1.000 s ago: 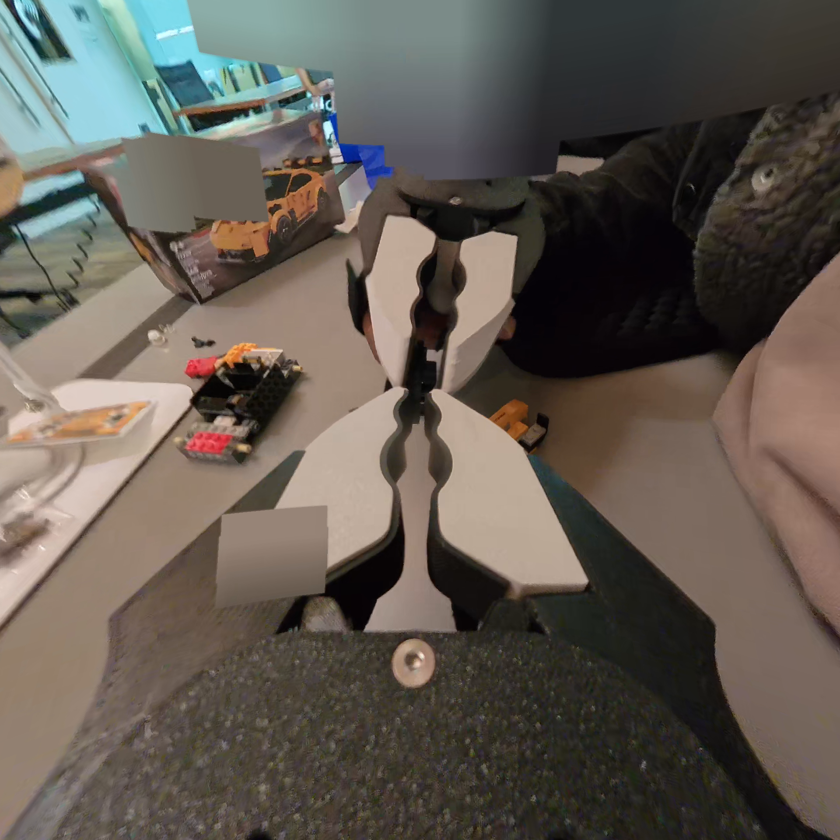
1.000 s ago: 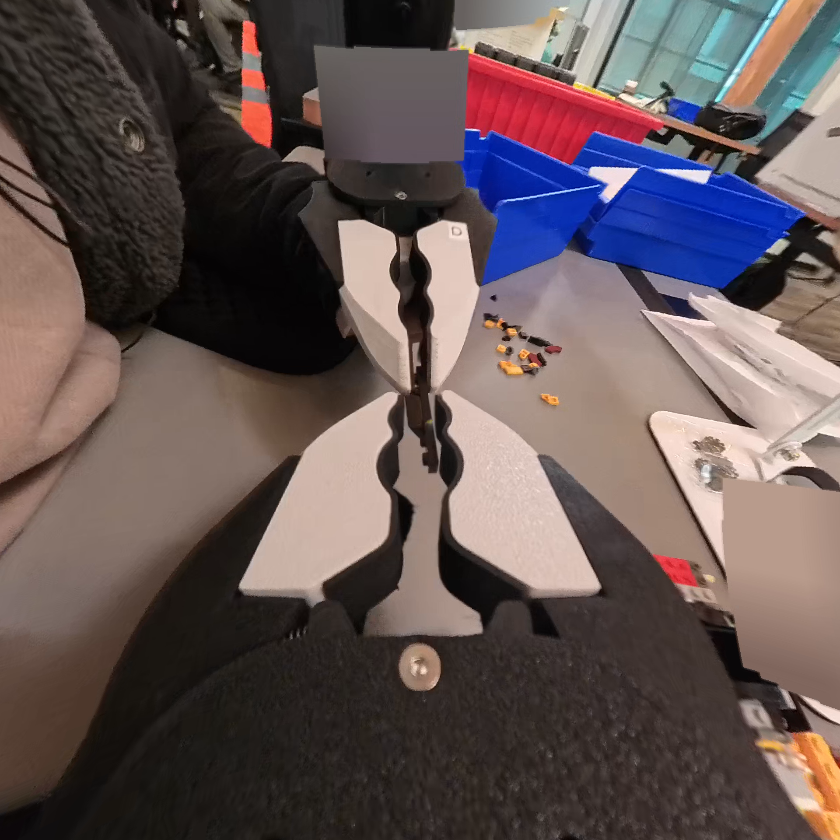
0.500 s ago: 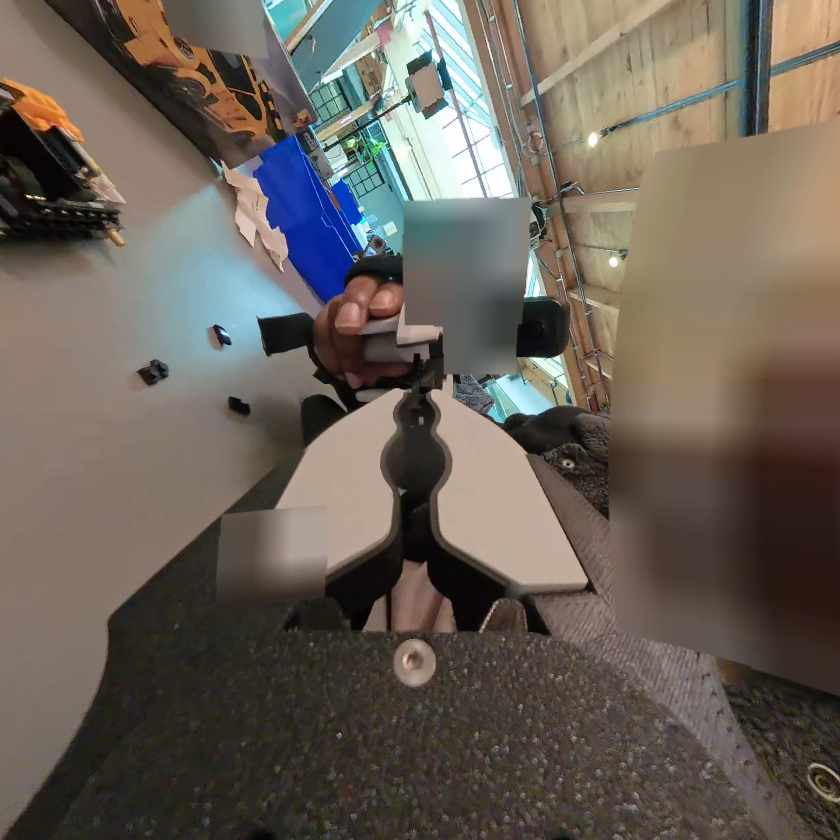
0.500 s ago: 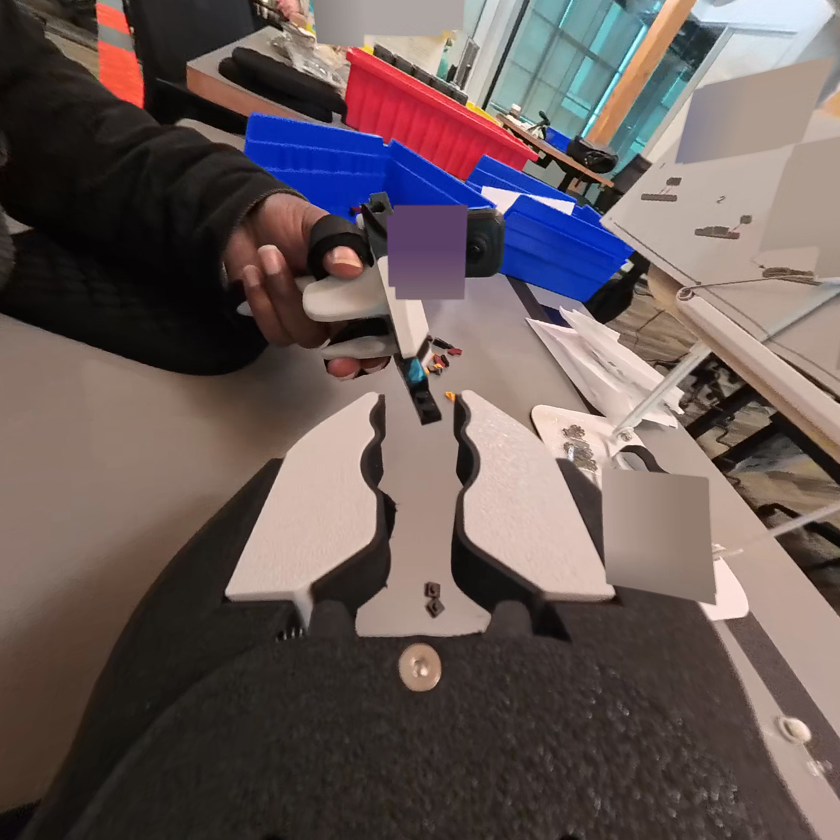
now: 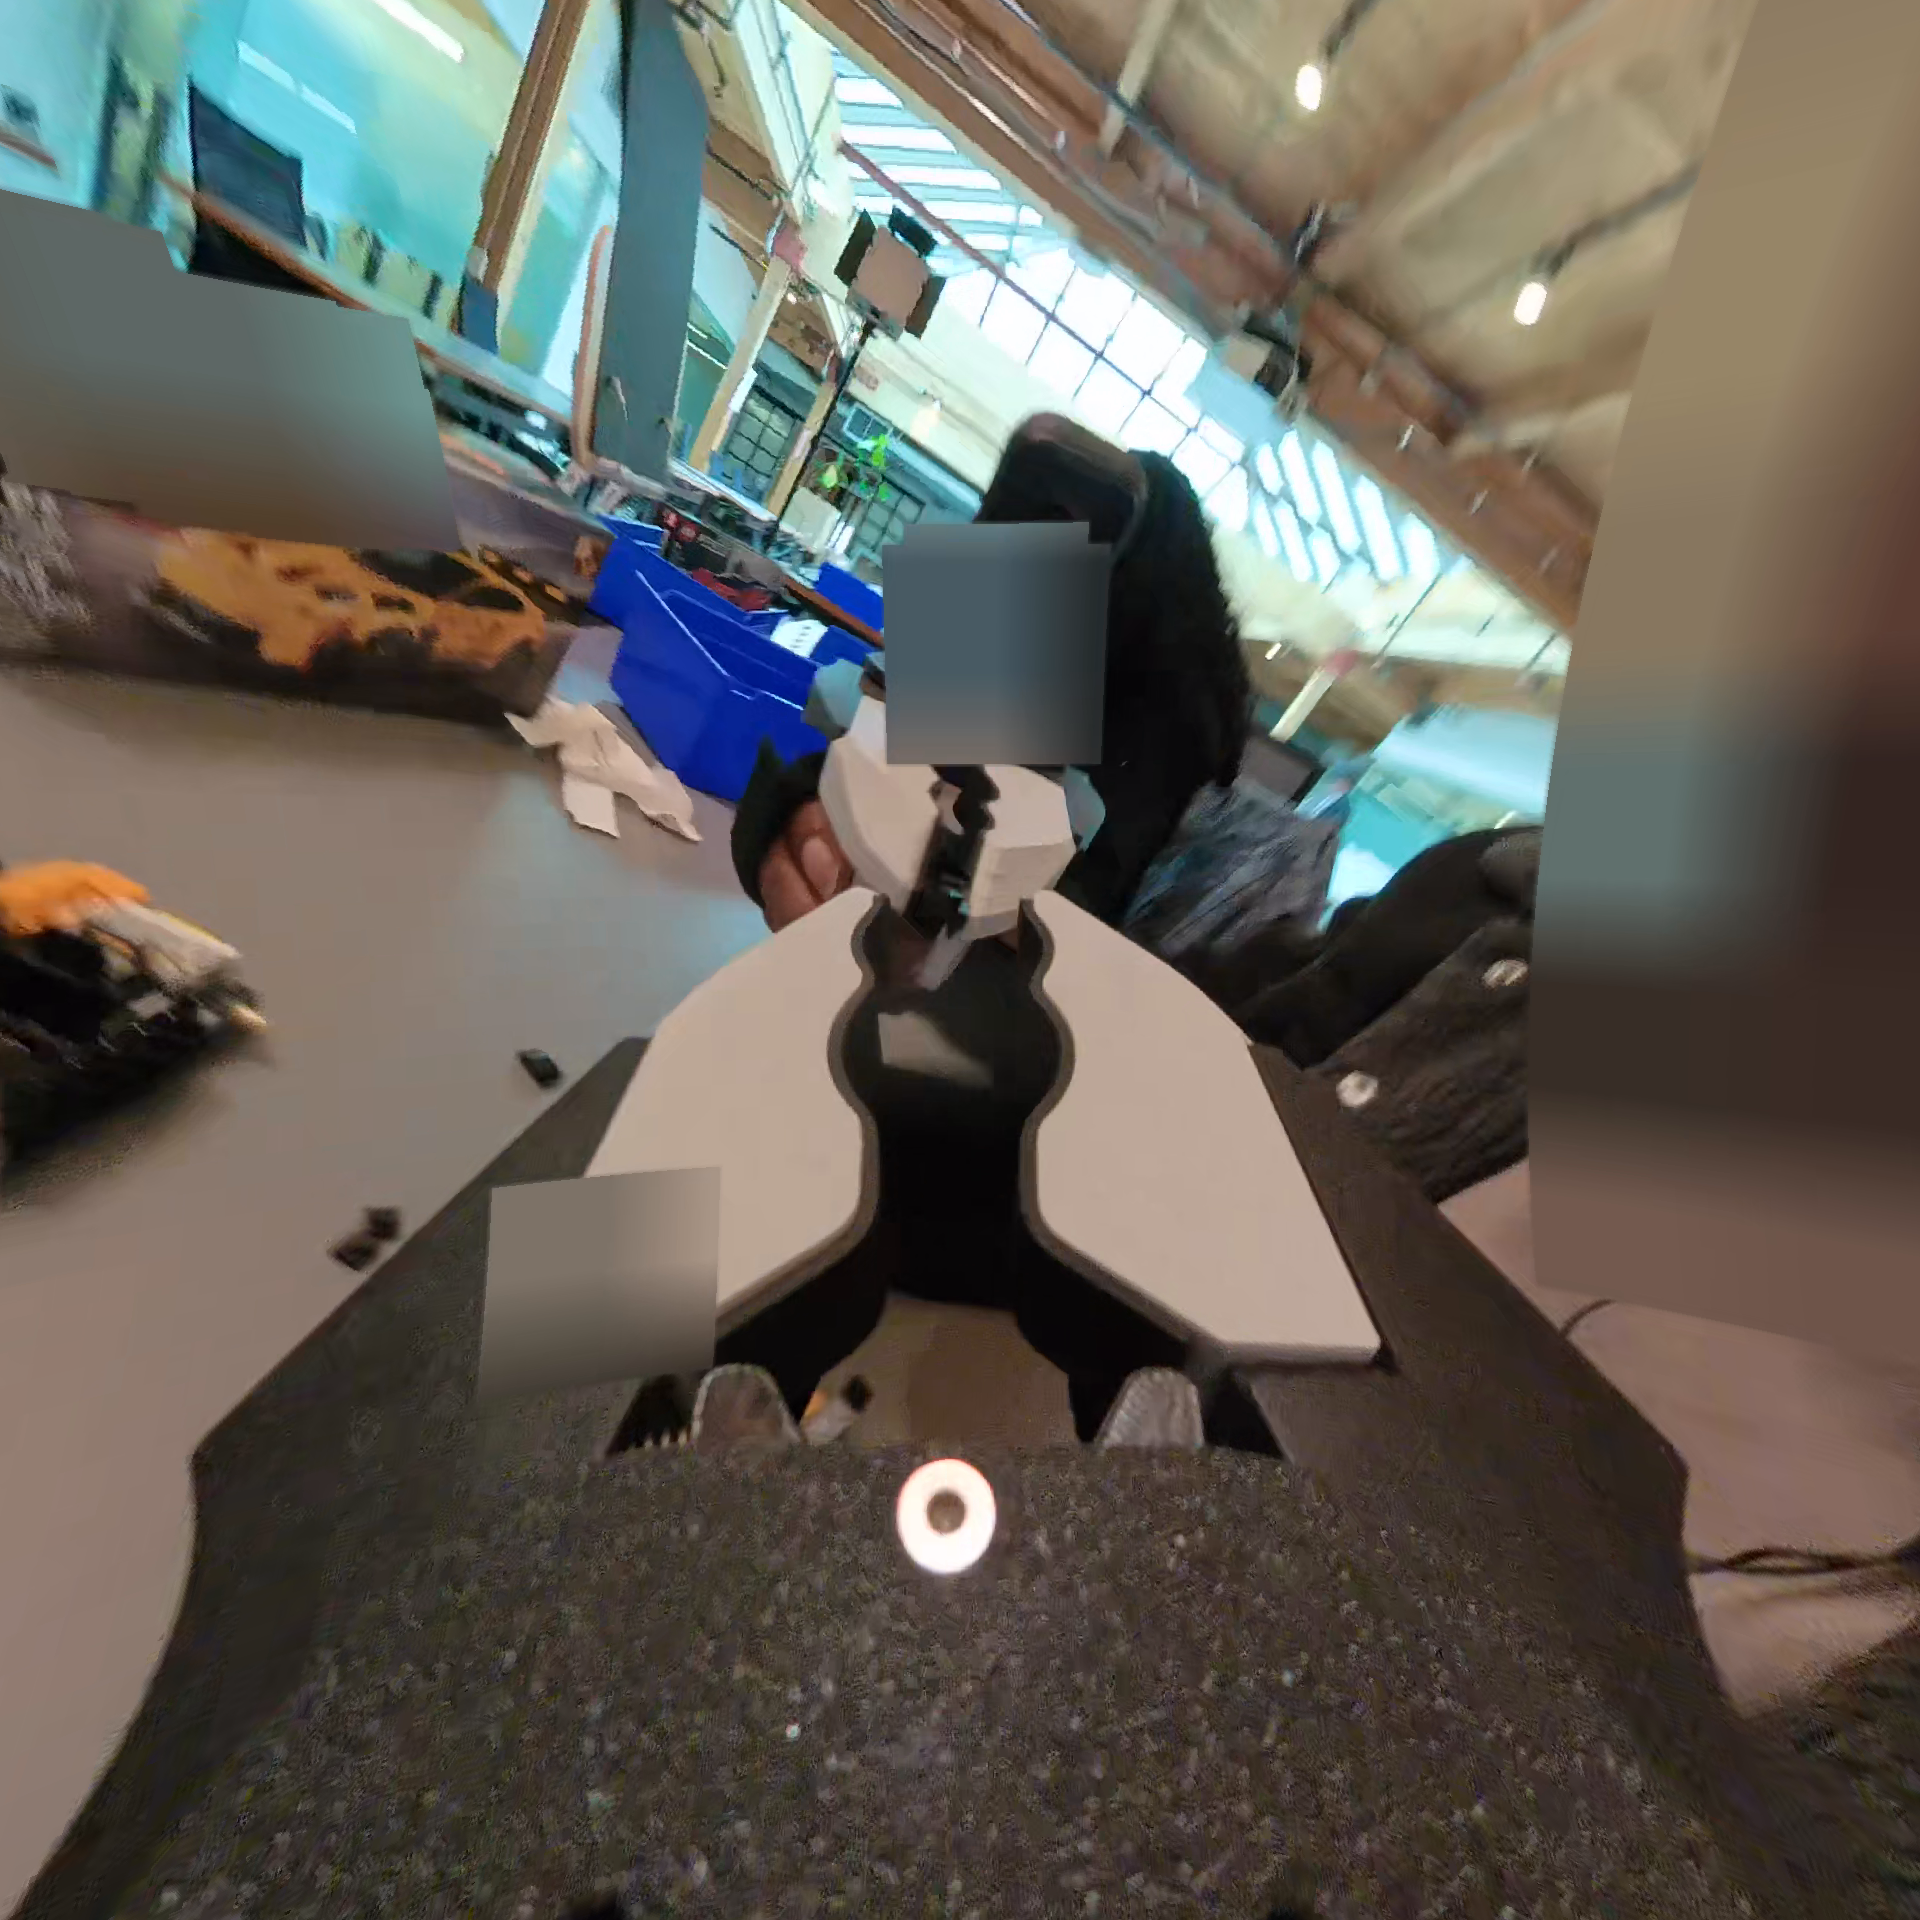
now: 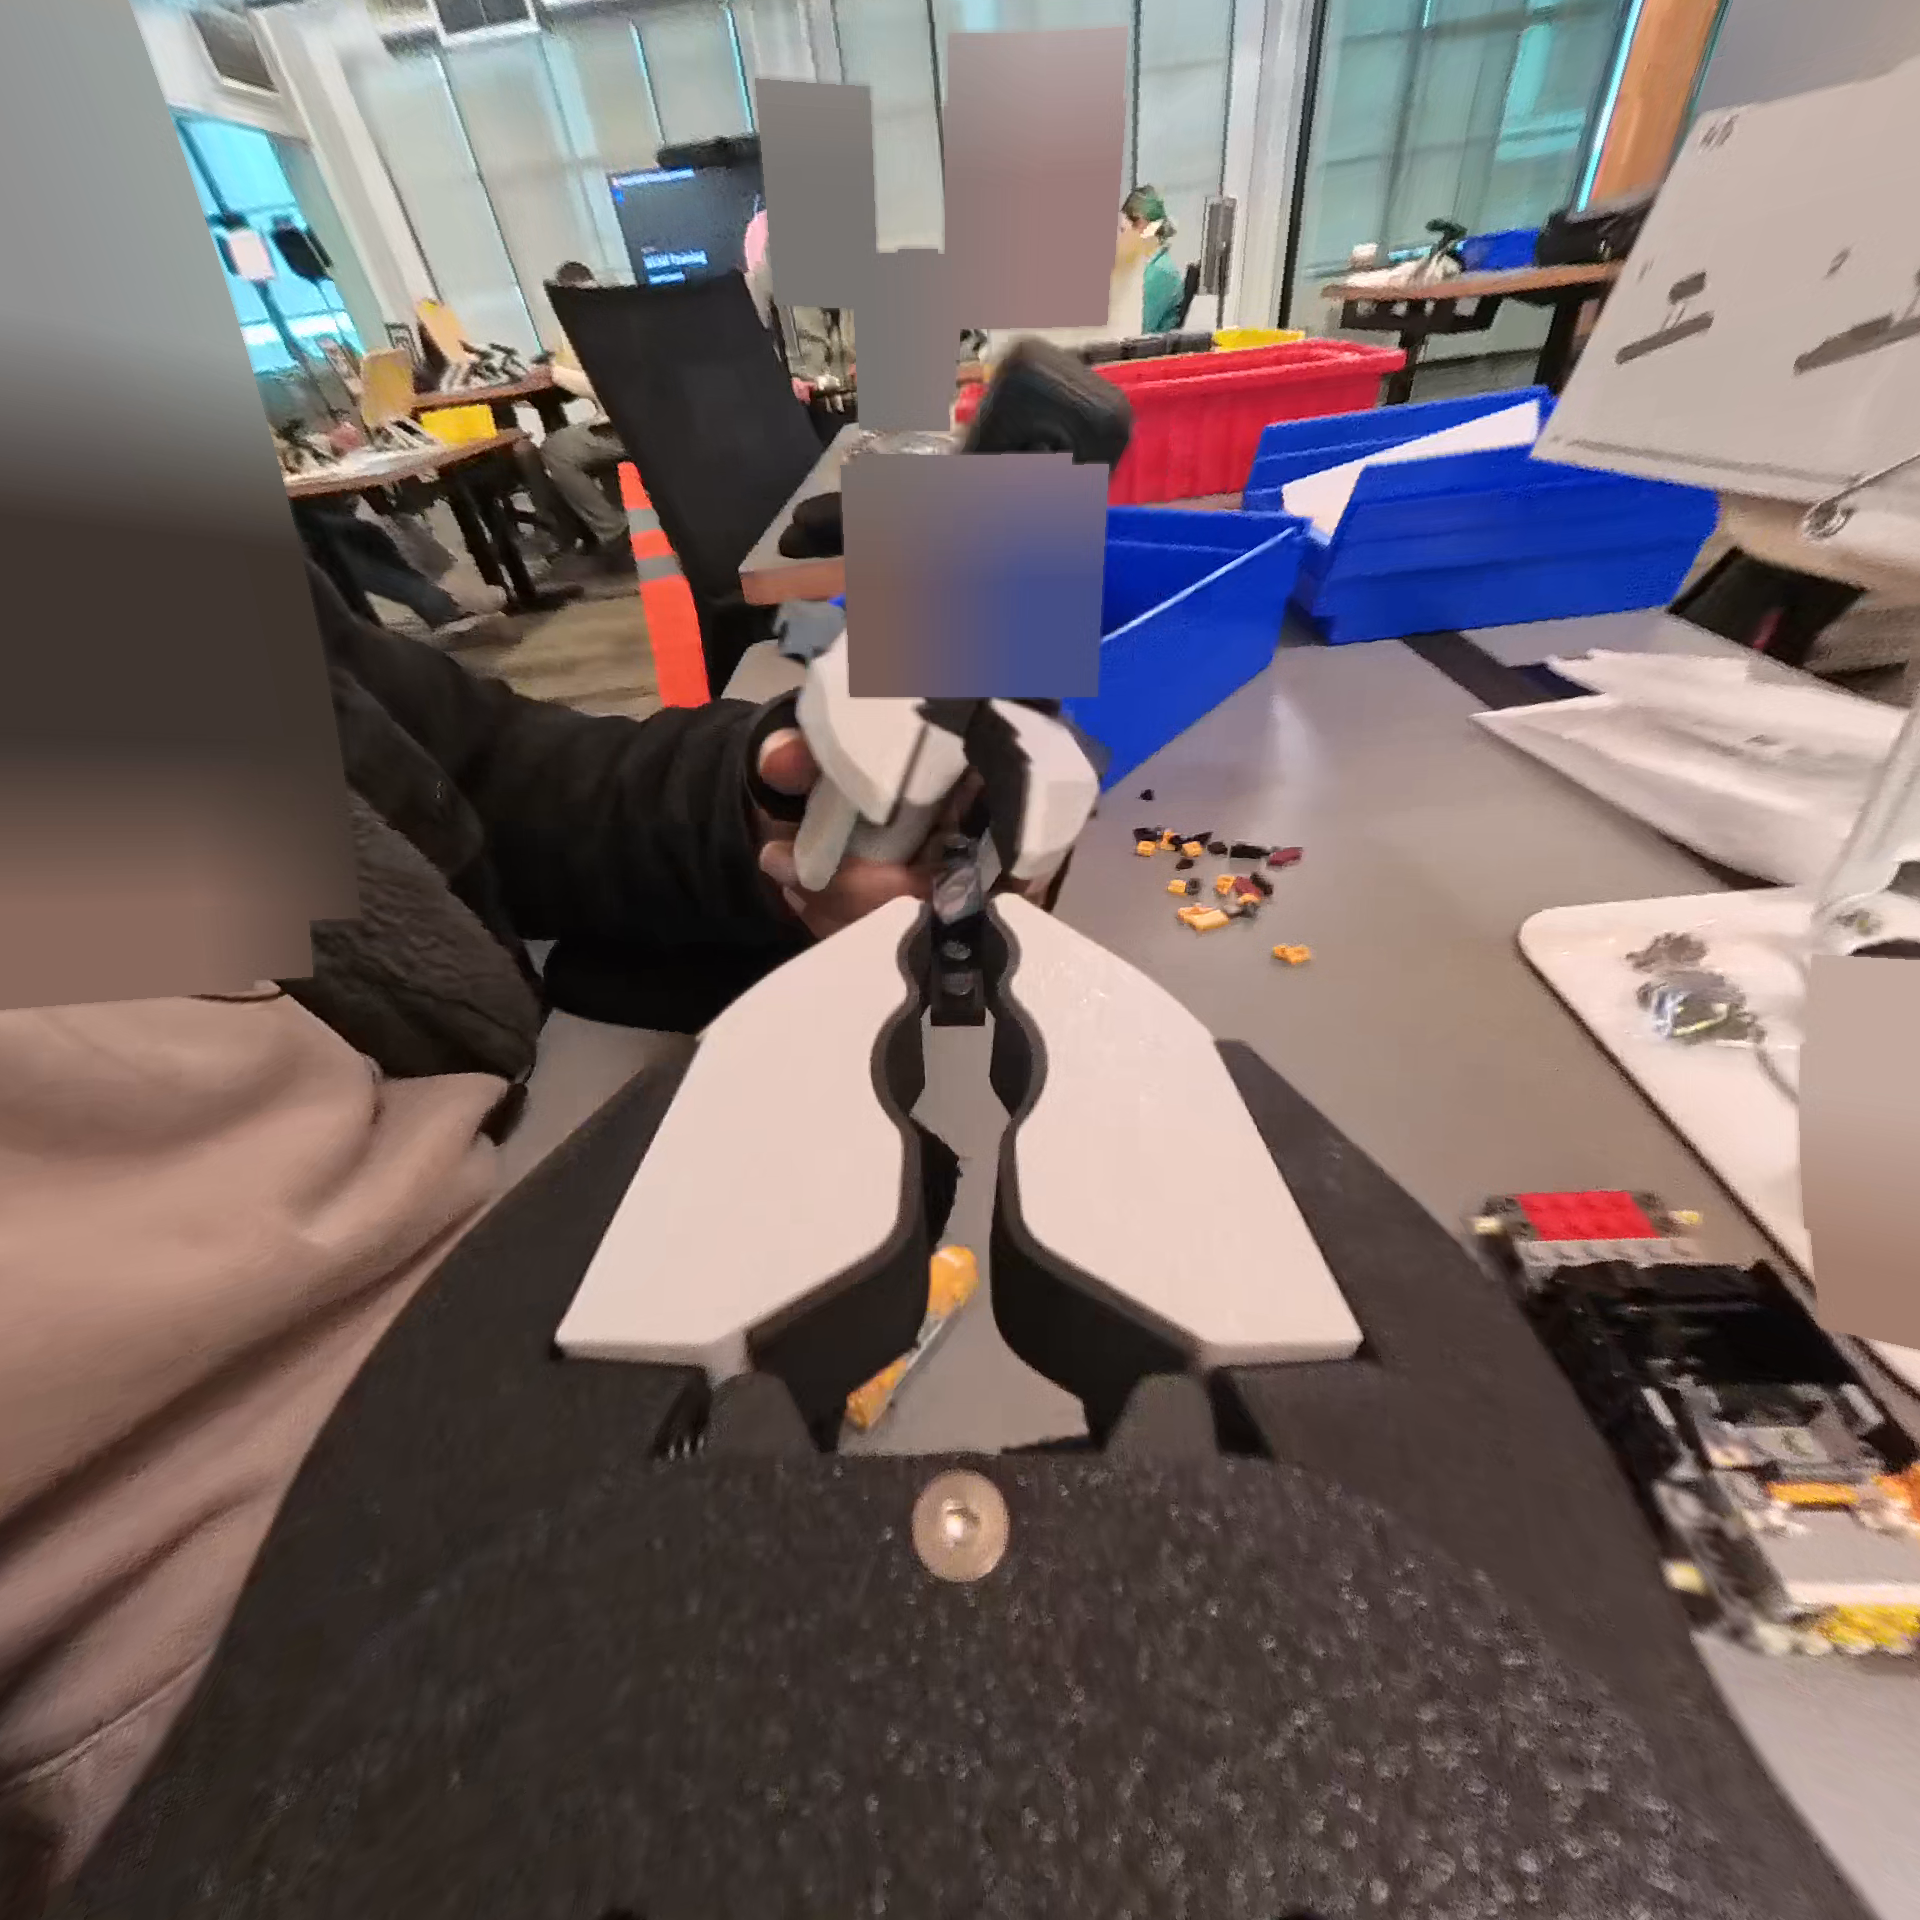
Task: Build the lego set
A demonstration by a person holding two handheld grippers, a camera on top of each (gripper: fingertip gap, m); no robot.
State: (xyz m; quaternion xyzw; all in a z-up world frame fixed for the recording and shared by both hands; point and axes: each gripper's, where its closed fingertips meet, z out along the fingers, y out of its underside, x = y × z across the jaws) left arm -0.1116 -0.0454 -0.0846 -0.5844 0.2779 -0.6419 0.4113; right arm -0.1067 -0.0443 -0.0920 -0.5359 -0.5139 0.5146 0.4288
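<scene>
A long thin black lego piece (image 6: 956, 982) with a bluish clear part at its far end is held in the air between the two grippers. My right gripper (image 6: 956, 925) is shut on its near end. My left gripper (image 5: 951, 914) faces it tip to tip, its fingers standing a little apart around the piece's (image 5: 940, 894) other end. The left gripper also shows in the right wrist view (image 6: 961, 790), held by a hand in a black sleeve. The part-built black car chassis (image 6: 1714, 1403) lies on the grey table at the right, and is blurred in the left wrist view (image 5: 104, 966).
Loose orange and black pieces (image 6: 1216, 873) lie ahead on the table. An orange piece (image 6: 935, 1320) lies under my right gripper. Small black pieces (image 5: 540, 1065) lie at the left. The set box (image 5: 343, 613), blue bins (image 6: 1455, 540), white paper bags (image 6: 1714, 748) and a white tray (image 6: 1662, 987) stand around. The grippers are tip to tip, or close to it.
Half a second ago the left gripper alone held the piece and the right was open. Now the right has shut on it, the left has opened, and the left has swung back level.
</scene>
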